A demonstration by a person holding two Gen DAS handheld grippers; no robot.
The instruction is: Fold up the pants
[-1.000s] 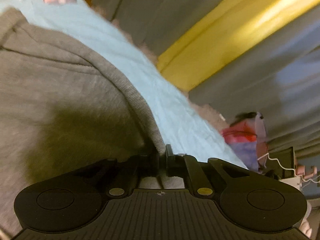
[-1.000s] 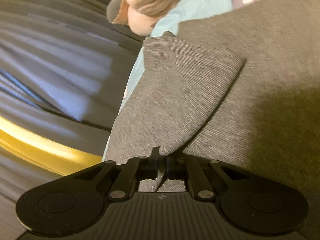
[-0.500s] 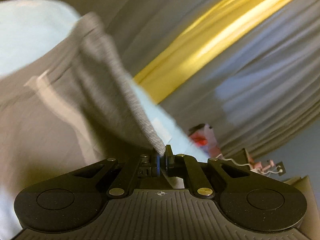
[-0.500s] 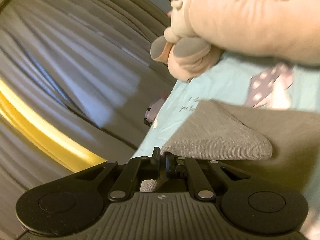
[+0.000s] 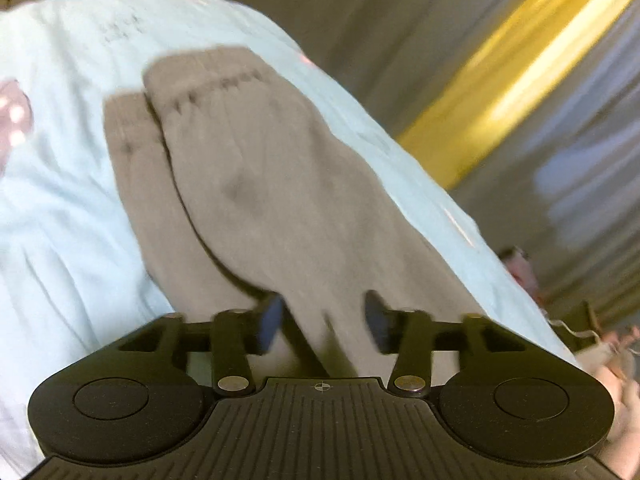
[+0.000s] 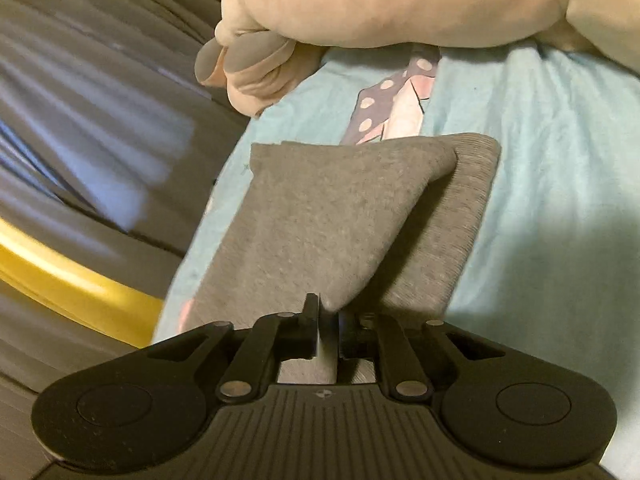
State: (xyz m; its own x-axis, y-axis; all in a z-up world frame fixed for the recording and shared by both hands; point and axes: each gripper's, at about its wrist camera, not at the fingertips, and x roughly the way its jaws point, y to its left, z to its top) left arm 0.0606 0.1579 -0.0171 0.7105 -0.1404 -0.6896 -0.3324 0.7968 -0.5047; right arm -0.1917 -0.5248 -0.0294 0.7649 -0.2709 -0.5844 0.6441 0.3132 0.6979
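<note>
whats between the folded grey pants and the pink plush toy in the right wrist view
In the right wrist view, only light blue bedsheet lies between the grey pants and the plush toy, with a purple polka-dot print on it.

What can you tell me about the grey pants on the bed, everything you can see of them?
The grey pants look like soft knit with ribbed bands, folded over themselves so one layer lies on another. They rest on a light blue sheet near the bed's edge. The left gripper is opening, cloth lying between its parted fingers. The right gripper is opening too, a corner of cloth at its tips.
</note>
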